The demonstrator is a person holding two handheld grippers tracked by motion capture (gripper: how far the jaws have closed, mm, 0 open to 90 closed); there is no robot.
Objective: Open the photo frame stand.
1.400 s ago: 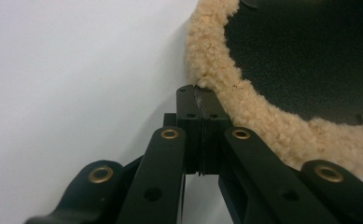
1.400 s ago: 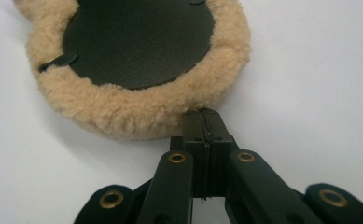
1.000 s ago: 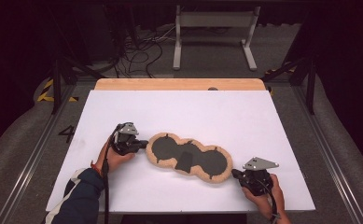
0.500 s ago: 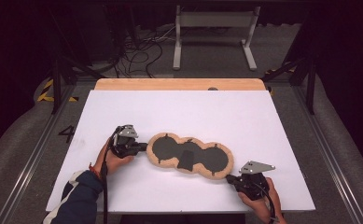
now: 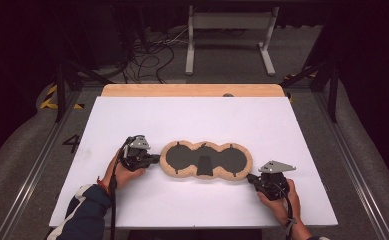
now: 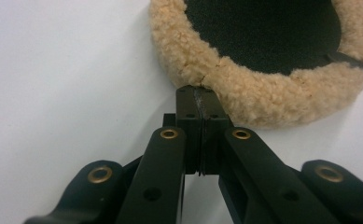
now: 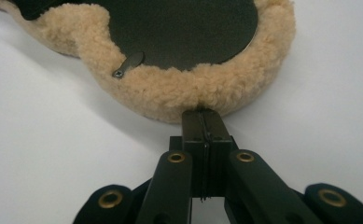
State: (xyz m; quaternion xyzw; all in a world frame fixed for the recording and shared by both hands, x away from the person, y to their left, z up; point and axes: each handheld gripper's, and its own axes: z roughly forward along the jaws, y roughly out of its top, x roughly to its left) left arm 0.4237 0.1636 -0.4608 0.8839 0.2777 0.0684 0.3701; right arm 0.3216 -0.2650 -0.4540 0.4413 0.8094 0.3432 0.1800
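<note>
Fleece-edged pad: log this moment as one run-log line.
fleece-edged pad flat on white table | left gripper shut at its left rim | right gripper shut at its right rim | grip on fleece unclear

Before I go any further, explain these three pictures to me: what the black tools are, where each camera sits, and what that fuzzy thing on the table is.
There is no robot here. A person holds a two-jaw tool in each hand: the left gripper and the right gripper. The high view looks down from above the person's side of the white table. The other two pictures come from small cameras riding on each tool, looking along its black jaws.

On the table lies one thing: a tan fleece pad with three dark round panels in a row. Each gripper meets one end of it. In both gripper views the jaws stand pressed together with their tips at the fleece edge. They seem to pinch the fluffy rim, though how much fleece sits between them is hard to tell.
</note>
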